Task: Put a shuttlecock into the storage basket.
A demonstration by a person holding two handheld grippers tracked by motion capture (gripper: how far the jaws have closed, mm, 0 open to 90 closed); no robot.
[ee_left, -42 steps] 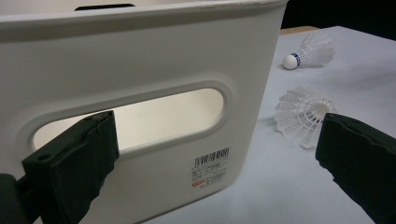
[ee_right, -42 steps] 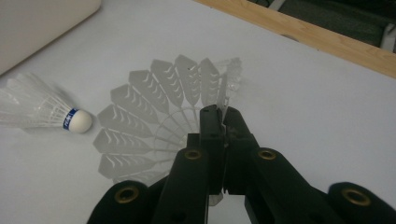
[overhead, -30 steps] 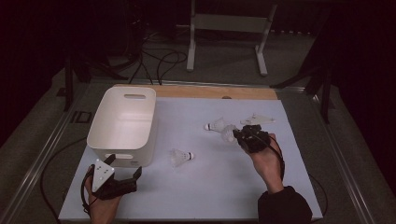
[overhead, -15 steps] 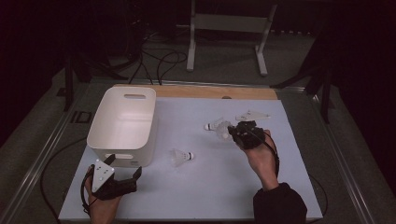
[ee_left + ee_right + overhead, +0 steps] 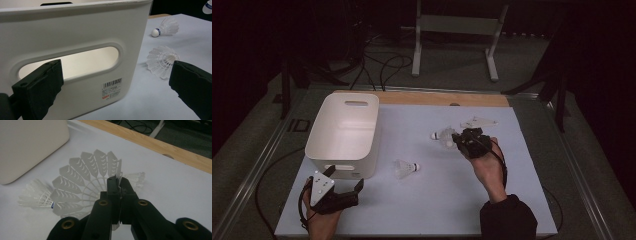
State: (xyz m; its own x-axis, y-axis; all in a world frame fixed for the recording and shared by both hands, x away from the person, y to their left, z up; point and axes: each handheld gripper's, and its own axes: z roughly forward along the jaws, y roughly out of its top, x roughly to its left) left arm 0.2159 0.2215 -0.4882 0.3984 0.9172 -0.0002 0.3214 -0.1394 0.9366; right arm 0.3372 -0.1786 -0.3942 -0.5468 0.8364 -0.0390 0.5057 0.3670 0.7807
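At the left of the high view, the left tool [image 5: 343, 191] rests low on the white desk [image 5: 442, 200], held in the person's left hand [image 5: 319, 220], just in front of the near wall of the white bin [image 5: 343, 132]. Its two black jaws stand wide apart and nothing is between them; in the left gripper view they frame the handle slot of the bin and a barcode label [image 5: 112, 88] below it. To the right of the bin, a loose shuttlecock [image 5: 404, 168] lies on its side on the desk, near the middle. Farther right, another shuttlecock [image 5: 439, 135] lies with its cork pointing to the left, just beside the right tool [image 5: 460, 140]. The right tool, held in the right hand [image 5: 487, 167], has its jaws closed tight on the skirt edge of a white plastic shuttlecock [image 5: 82, 180], as the right gripper view shows it; the skirt fans out to the left of the closed jaws. Behind this tool, a pale flat thing [image 5: 478, 122] lies on the desk; I cannot tell what it is.
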